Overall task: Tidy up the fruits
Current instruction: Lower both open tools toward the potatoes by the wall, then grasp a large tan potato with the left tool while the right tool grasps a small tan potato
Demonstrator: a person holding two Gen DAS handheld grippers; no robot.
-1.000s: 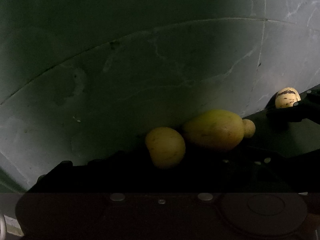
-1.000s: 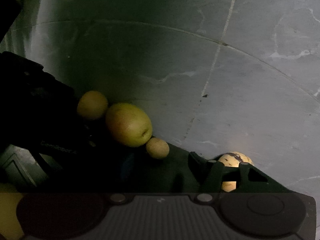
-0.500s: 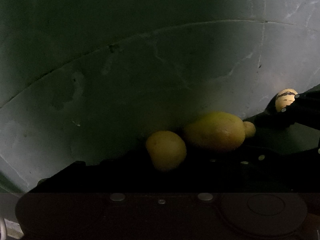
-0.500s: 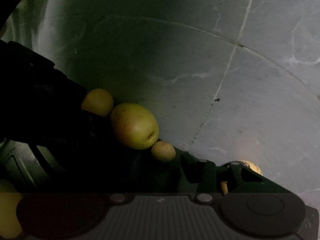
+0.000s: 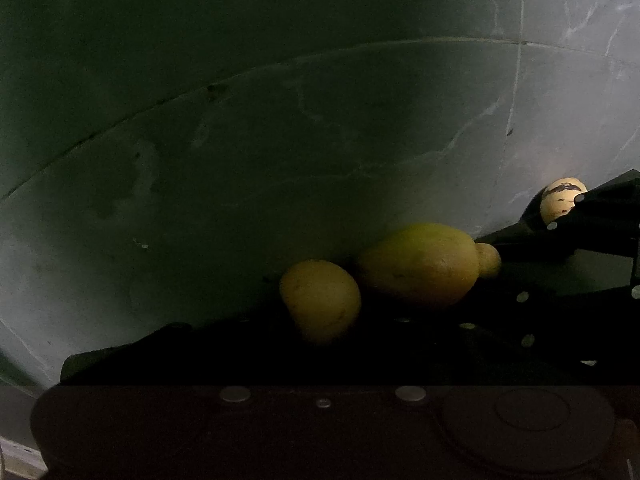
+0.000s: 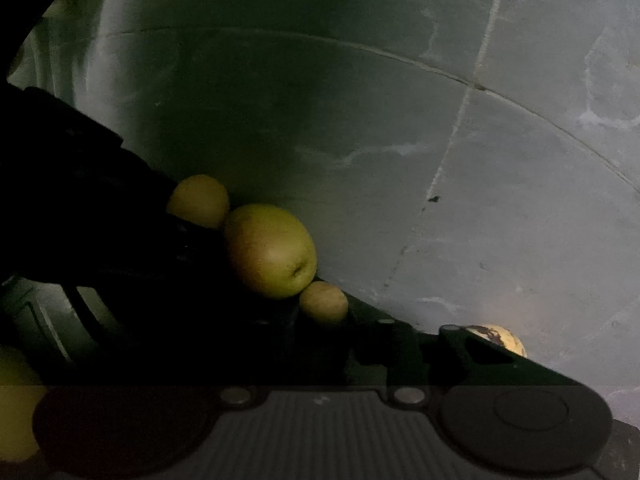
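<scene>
The right gripper (image 5: pixel 560 216) reaches low over the tiled floor (image 5: pixel 280 140), clamped on a pale streaked fruit (image 5: pixel 560 198); the left gripper's jaws are too dark to judge.

Dim room, grey marble-tiled floor (image 6: pixel 500 208)

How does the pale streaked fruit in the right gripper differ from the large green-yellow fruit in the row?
The pale streaked fruit is smaller and cream with dark streaks; the large green-yellow fruit is plain. The streaked one sits between the right gripper fingers; the large one lies touching its two smaller neighbours. Both are rounded.
</scene>
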